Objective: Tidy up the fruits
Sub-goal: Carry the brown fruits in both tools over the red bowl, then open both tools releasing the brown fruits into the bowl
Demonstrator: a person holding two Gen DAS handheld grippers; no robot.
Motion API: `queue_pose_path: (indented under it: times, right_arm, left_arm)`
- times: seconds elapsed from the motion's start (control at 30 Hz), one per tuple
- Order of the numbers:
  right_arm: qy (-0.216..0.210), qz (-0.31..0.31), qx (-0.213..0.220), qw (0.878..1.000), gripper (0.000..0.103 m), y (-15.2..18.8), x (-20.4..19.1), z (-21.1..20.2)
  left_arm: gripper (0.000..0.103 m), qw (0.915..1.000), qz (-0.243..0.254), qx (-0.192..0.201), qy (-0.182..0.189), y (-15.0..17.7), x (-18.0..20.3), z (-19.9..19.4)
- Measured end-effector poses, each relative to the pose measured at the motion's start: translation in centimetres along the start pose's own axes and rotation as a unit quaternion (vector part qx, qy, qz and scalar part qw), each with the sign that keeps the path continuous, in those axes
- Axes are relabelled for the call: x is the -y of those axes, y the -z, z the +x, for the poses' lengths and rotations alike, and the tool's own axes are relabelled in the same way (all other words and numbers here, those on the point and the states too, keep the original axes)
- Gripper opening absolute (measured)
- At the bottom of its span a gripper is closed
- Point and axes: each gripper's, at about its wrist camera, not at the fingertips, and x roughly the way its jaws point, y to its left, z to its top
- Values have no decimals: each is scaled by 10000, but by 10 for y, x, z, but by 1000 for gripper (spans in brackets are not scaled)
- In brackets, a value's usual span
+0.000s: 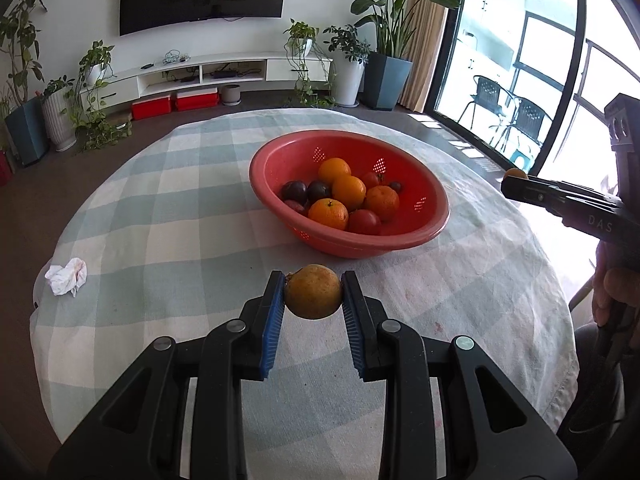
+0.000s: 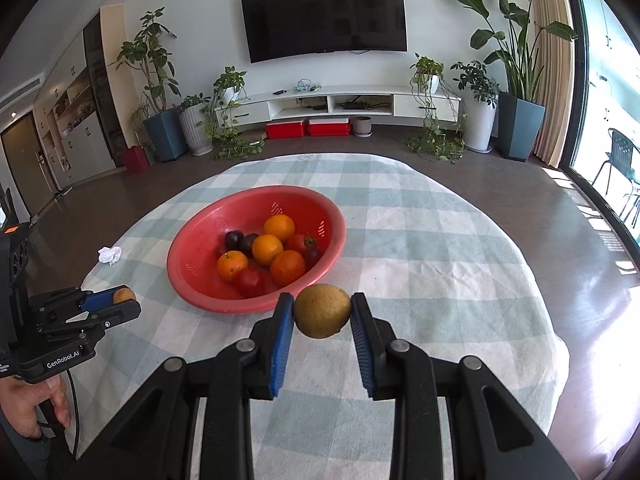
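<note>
My left gripper [image 1: 313, 280] is shut on a round brown-orange fruit [image 1: 313, 297], held above the checked tablecloth just short of the red strainer bowl [image 1: 400, 245]. The bowl holds several oranges [image 1: 329, 213], dark plums [image 1: 294, 191] and red tomatoes [image 1: 364, 222]. My right gripper [image 2: 322, 300] is shut on a round yellow-brown fruit [image 2: 323, 311], also lifted off the cloth near the bowl's [image 2: 224, 305] front rim. In each view the other gripper shows at the edge with its fruit: the right gripper [image 1: 514, 182] at the right, the left gripper [image 2: 126, 302] at the left.
A crumpled white tissue [image 1: 66, 276] lies on the cloth at the left, also seen as the tissue [image 2: 109, 255] left of the bowl. The round table [image 2: 440, 240] drops off to dark floor all around. A hand [image 2: 28, 404] grips the left tool's handle.
</note>
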Motion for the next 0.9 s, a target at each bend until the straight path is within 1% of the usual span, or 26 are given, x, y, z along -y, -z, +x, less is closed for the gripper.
queue_pose_path:
  times: [0.13,0.3,0.4,0.5,0.67,0.77,0.83,0.9]
  right_arm:
    - [-33,-82,101,9999,31,-12,-3,0]
    - [-92,-207,314,9993,31,-34,-11,2]
    - [-138,-277,426,9986,31,-51,-15,8]
    - [-203,-433,455,9978,31,-63,-24,19]
    - [-278,-583,167,9978,31,-70,-33,57]
    - [-290,-570,-146,9978,31,-67,-34,85]
    - [-264,-614,-283,9974,31,-63,-36,99]
    - [-237,-670,-383,9967,31,-61,-37,111]
  left_arm:
    - [27,9998,157,104,-44,-24,4,-1]
    - [27,9990,367,228,-104,-65,8,5]
    - [27,9987,446,205,-118,-86,10,17]
    - [27,9987,483,97,-109,-100,10,35]
    - [27,9984,529,-154,-139,-106,9,72]
    - [27,9983,479,-292,-149,-104,5,91]
    - [27,9981,444,-395,-155,-103,2,104]
    - [27,9981,443,-393,-158,-103,0,113]
